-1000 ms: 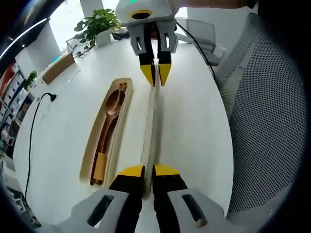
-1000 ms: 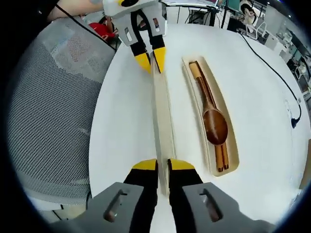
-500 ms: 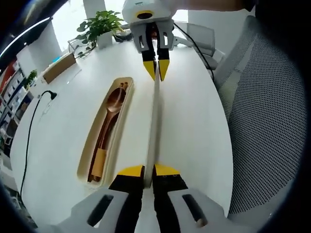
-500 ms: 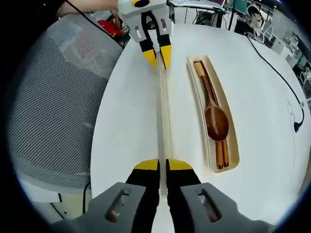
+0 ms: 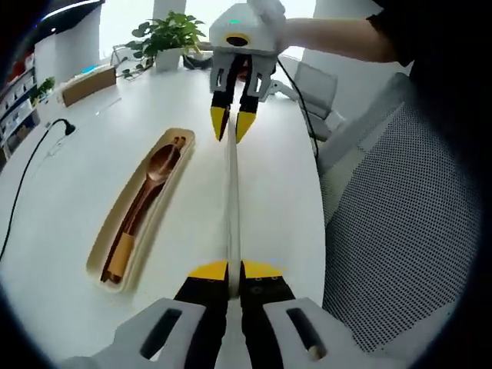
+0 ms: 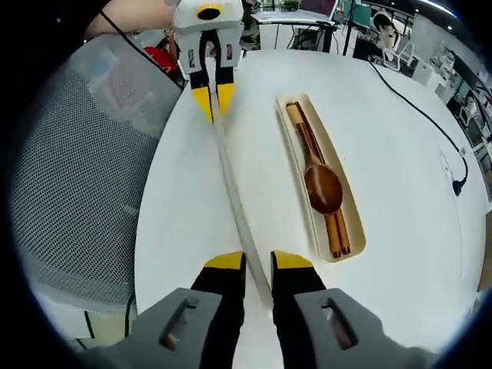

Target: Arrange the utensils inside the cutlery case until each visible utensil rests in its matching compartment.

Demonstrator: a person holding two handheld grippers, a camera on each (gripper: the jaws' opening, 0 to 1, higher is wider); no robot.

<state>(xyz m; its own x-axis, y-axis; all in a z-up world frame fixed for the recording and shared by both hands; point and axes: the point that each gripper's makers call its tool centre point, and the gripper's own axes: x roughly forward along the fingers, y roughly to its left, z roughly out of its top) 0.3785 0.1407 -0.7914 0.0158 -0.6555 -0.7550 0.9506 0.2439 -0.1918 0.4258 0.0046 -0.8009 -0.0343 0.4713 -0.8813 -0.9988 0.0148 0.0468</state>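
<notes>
On the white tabletop point(image 5: 69, 200) lies the open cutlery case point(image 5: 138, 209), a long cream tray holding a wooden spoon point(image 5: 157, 171) with its bowl toward the far end in the left gripper view, and a pair of wooden chopsticks point(image 6: 335, 231) lying lengthwise under it, all in the one trough. Just beside the tray, parallel to it, the case's lid point(image 5: 231, 196) is held on edge between the two grippers, seen as a thin pale strip. The left gripper point(image 5: 234, 270) has its yellow-tipped jaws pressed onto the near end of the lid in its own view; in the right gripper view the same gripper point(image 6: 212, 103) pinches the far end. The right gripper point(image 6: 257, 262) has its jaws a little spread in its own view, with the lid's end running between them toward the right jaw; whether they grip it there is hard to tell, yet in the left gripper view that gripper point(image 5: 232, 125) has its jaw tips nearly closed about the lid's far end. A person's hand point(image 5: 269, 14) and dark sleeve hold it. A grey mesh chair point(image 5: 400, 215) stands at the tabletop's edge, a potted plant point(image 5: 165, 37) and a black cable point(image 5: 31, 165) farther off.
</notes>
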